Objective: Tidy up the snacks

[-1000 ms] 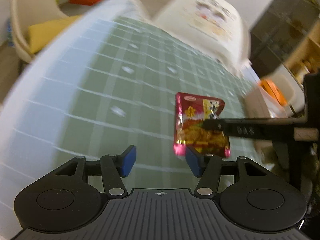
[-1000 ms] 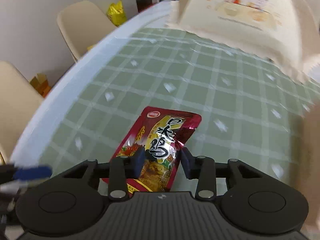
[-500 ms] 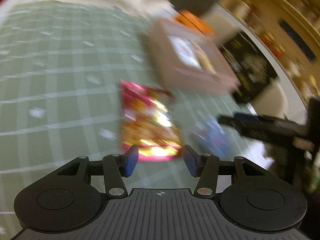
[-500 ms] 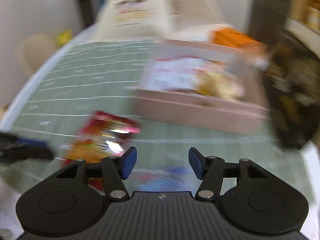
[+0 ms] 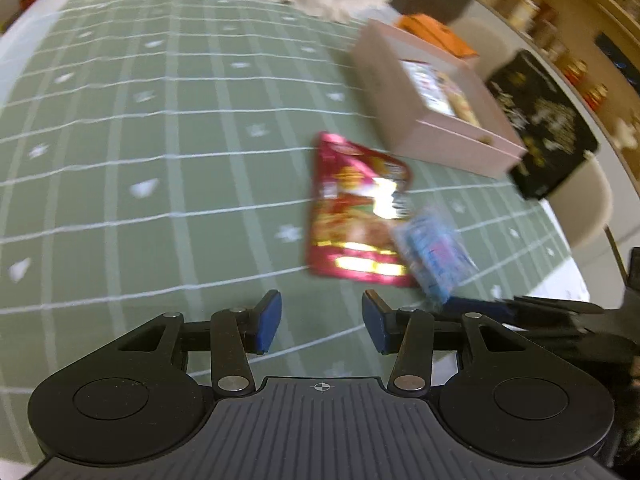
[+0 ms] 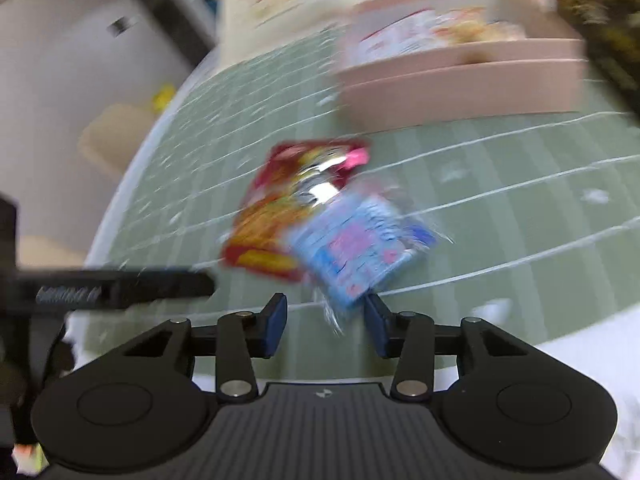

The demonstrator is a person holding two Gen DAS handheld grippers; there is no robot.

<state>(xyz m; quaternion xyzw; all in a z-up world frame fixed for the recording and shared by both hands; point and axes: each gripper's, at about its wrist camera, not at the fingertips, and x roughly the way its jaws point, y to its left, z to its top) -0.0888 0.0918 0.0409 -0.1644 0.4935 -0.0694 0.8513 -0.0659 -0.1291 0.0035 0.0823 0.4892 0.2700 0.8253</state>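
now | left gripper (image 5: 322, 322) tilted down, closing, empty | right gripper (image 6: 326, 318) tilted down, closing around blue packet (image 6: 360, 248), not pressing

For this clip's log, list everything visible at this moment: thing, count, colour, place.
Red snack packet: one, red and gold foil, flat on the tablecloth, before the pink box.
Blue snack packet: one, light blue, partly overlapping the red packet's near corner, its tail between the right tool's pads.
Pink box: one, pink, open, far right on the table, packets inside.
Tablecloth: one, green with white grid.
Black patterned bag: one, right of the box.
Orange item: one, behind the box; blurred.
Cream printed bag: one, table's far end.
Chair: one, beige, left of the table.
Left tool: black, blue pads, closing on nothing.
Right tool: same, closing around the blue packet's tail.
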